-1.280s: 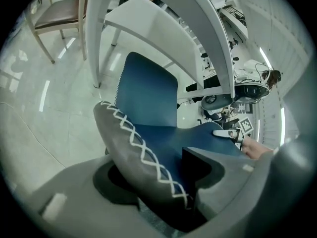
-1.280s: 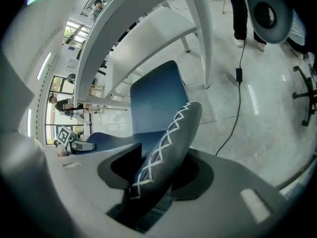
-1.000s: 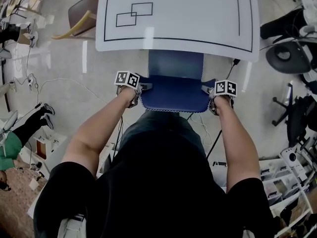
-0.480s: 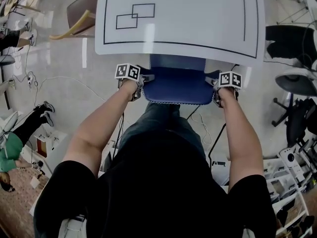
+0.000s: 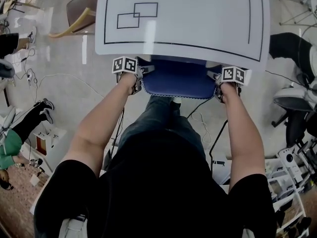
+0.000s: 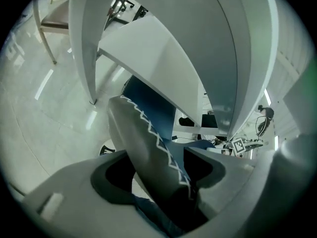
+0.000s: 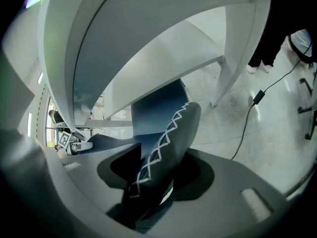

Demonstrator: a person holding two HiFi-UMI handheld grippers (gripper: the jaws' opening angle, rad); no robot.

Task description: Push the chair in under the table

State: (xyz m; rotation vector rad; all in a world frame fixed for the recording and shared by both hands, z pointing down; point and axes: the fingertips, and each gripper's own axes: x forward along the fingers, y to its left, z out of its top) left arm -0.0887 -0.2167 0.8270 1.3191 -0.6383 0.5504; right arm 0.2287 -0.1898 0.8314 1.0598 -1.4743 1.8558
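- Progress looks nearly complete to us: the chair (image 5: 178, 78) has its seat mostly under the near edge of the surface (image 5: 198, 19), its blue backrest (image 6: 148, 143) just outside
- We judge one short push remains
- The left tool (image 5: 142, 74) and the right tool (image 5: 214, 78) each clamp one side of the backrest
- The white surface bears only black outlined rectangles (image 5: 137, 15) near its far left corner
- Round it we see pale floor (image 5: 64, 58), cables (image 5: 59, 78) and a wooden chair (image 5: 79, 14)

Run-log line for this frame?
left claw: clamped on chair back | right claw: clamped on chair back | chair back: at table edge
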